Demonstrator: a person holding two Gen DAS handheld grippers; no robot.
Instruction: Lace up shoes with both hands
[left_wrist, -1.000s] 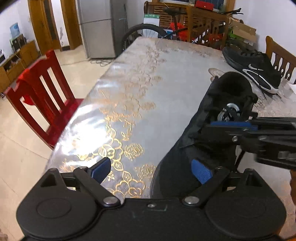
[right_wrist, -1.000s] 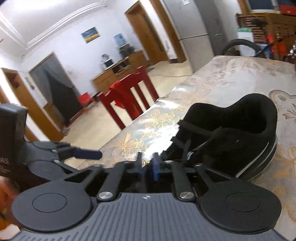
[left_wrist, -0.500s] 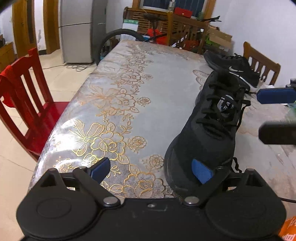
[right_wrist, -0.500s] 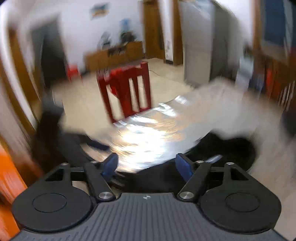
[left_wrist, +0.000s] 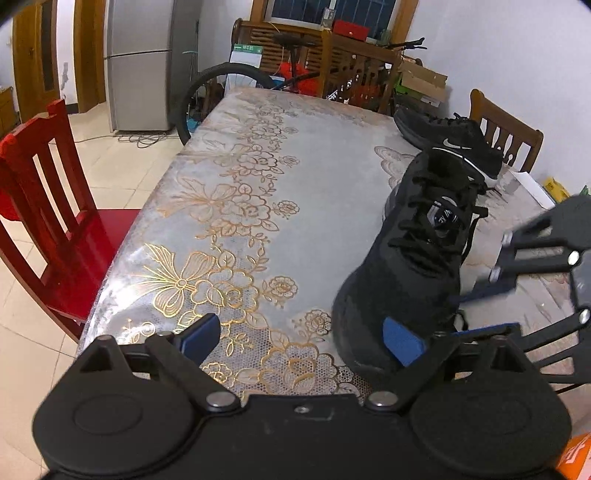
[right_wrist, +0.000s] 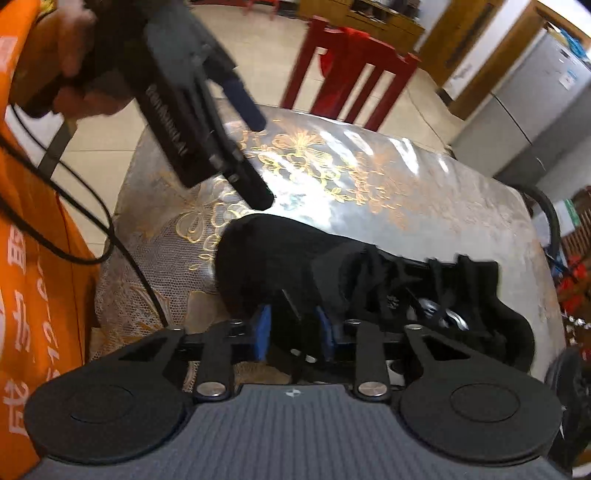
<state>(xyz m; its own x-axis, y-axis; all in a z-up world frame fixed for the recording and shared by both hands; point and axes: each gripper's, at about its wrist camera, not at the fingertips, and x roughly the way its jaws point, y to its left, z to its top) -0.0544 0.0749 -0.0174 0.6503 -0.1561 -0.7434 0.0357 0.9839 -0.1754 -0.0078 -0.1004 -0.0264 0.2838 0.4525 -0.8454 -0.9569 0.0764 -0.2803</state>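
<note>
red chair (left_wrist: 55, 206): stood off the left edge of the table, well away from the shoe. Just background, no part in the lacing.

table (left_wrist: 295, 177): covered in a shiny gold-flower cloth, gave the shoe a flat spot to sit so both grippers could get at it from the near end.

left gripper (left_wrist: 301, 341): hovered just off the shoe's toe, left of it, blue pads spread wide with nothing between them. Probably kept free like that to catch a lace end once one got offered.

shoe (left_wrist: 410, 280): black trainer, sat upright near the table's front right corner, toe toward the person, laces (left_wrist: 428, 229) already criss-crossed up the front. Toe-first likely so the eyelets ran straight away from both grippers.

right gripper (right_wrist: 293, 332): came in at the shoe's right flank, tilted steeply down, pads narrow and closing. Something dark sat in the gap. Maybe a lace, but way too blurry to call, and couldn't tell if the pads pressed on it yet.

second shoe (left_wrist: 448, 142): lay far behind the first one, by the wooden chair (left_wrist: 506, 129). Parked out of the way, presumably waiting its turn.
</note>
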